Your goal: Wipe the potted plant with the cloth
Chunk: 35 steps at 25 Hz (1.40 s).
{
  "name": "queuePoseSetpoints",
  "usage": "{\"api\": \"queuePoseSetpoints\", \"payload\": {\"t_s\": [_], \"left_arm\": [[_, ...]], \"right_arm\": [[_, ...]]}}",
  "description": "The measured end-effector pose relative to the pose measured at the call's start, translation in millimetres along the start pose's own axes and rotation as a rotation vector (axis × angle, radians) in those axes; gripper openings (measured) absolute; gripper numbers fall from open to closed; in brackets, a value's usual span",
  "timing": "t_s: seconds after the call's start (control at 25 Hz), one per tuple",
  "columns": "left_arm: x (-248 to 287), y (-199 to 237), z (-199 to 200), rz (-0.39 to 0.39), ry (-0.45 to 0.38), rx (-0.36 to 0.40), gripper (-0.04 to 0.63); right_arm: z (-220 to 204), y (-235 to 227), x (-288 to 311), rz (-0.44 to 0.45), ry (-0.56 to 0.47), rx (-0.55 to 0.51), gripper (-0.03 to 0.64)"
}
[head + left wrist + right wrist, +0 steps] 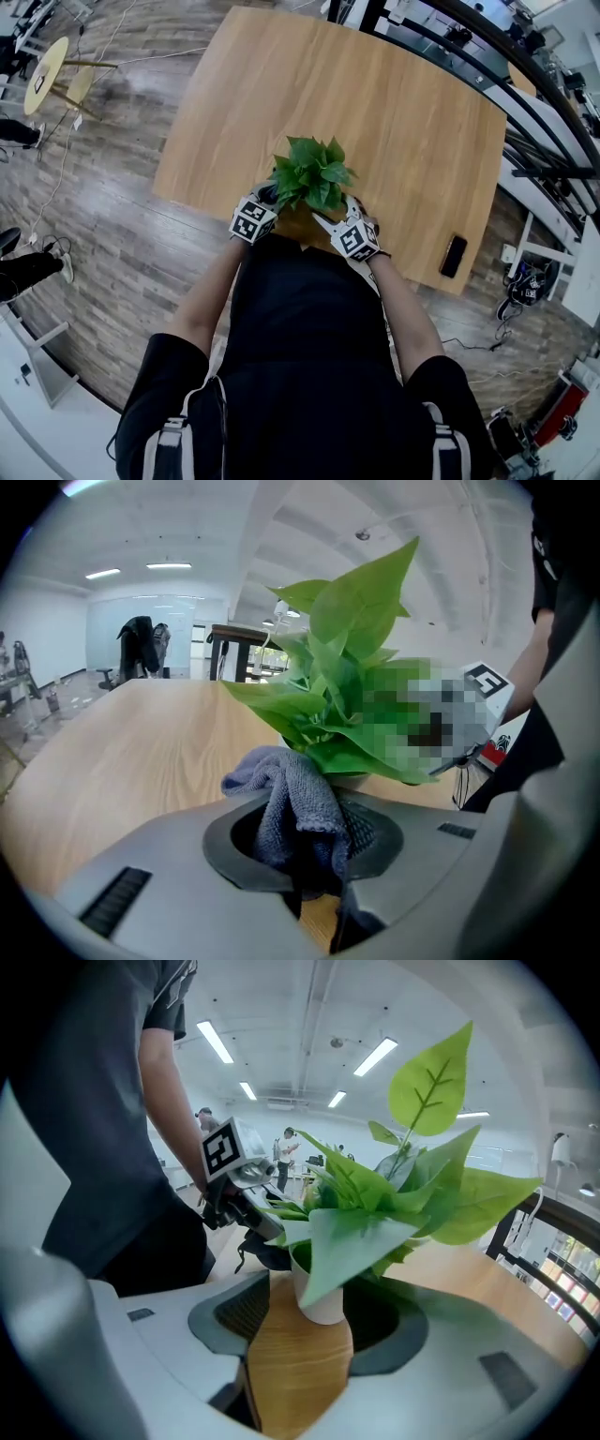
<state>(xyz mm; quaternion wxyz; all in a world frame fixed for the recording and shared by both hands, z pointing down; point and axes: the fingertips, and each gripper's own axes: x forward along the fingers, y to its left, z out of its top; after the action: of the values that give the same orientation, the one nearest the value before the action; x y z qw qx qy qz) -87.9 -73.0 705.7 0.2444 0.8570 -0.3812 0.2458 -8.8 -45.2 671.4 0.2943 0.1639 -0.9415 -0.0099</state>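
Observation:
A small potted plant (311, 173) with broad green leaves stands at the near edge of the wooden table (394, 103). My left gripper (271, 197) is at its left side, shut on a bunched grey-blue cloth (292, 803), which sits close to the lowest leaves (352, 682). My right gripper (325, 219) is at the plant's right side and open. In the right gripper view the white pot (320, 1296) stands between the spread jaws with a gap on its left. The left gripper (232, 1177) shows behind the pot.
A black phone (453, 255) lies near the table's front right corner. Dark railings (525, 141) and white furniture stand to the right of the table. Wood-plank floor (103, 234) and a small round stool (45, 75) lie to the left.

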Motion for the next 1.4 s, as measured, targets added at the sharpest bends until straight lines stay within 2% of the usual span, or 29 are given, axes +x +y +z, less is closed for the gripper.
{"api": "queuePoseSetpoints", "payload": {"t_s": [0.16, 0.36, 0.52, 0.64, 0.8, 1.16, 1.4], "left_arm": [[-0.2, 6.3, -3.6, -0.001, 0.019, -0.047, 0.115], [0.7, 10.5, -3.1, 0.003, 0.030, 0.006, 0.115], [1.6, 6.4, 0.8, -0.001, 0.034, 0.012, 0.115], [2.9, 8.4, 3.3, 0.008, 0.046, 0.046, 0.115], [4.0, 7.5, -2.0, 0.002, 0.073, 0.091, 0.115], [-1.1, -10.1, -10.7, -0.021, 0.079, 0.101, 0.115], [-3.5, -13.9, -12.5, -0.038, 0.084, 0.100, 0.115]], "right_arm": [[2.4, -0.3, 0.3, 0.012, -0.001, -0.035, 0.238], [-6.8, -39.5, -6.9, -0.059, 0.009, 0.010, 0.238], [-3.0, -42.2, 1.7, 0.005, 0.021, -0.053, 0.238], [1.1, -38.1, 6.5, 0.036, 0.020, -0.074, 0.238], [-0.5, -35.6, 9.1, 0.022, 0.016, -0.058, 0.238], [-0.5, -34.8, 9.3, 0.009, 0.008, -0.030, 0.238], [2.5, -31.4, 11.3, -0.045, -0.013, 0.071, 0.238]]}}
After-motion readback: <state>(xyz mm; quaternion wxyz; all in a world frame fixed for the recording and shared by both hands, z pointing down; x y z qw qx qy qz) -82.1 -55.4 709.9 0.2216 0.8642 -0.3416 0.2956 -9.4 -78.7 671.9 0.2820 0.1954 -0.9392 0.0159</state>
